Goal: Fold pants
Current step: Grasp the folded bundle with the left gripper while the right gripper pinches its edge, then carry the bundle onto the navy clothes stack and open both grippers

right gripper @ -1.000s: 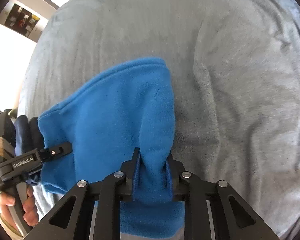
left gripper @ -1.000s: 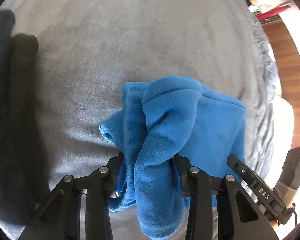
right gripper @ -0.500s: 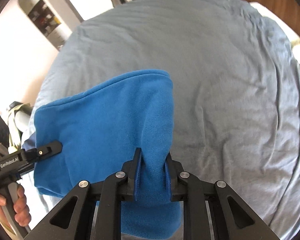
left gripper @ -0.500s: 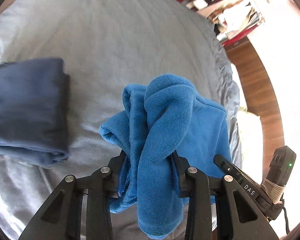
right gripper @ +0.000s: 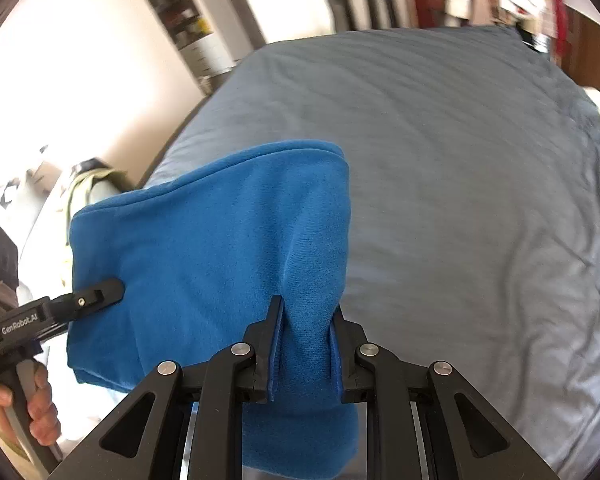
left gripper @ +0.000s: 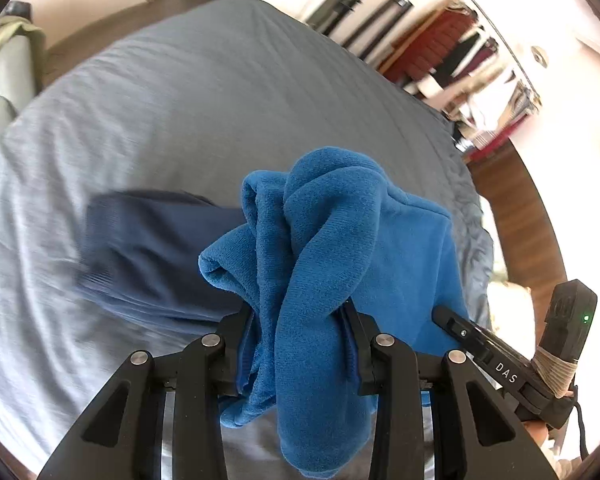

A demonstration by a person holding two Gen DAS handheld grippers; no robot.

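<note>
Blue fleece fills both our grips: the left gripper (left gripper: 300, 344) clamps a bunched end of the pants (left gripper: 340, 248), the right gripper (right gripper: 306, 340) pinches a flatter edge. We hold them stretched side to side, clear above the grey bed (right gripper: 460, 160). Beyond lies a folded navy garment (left gripper: 152, 256).
</note>
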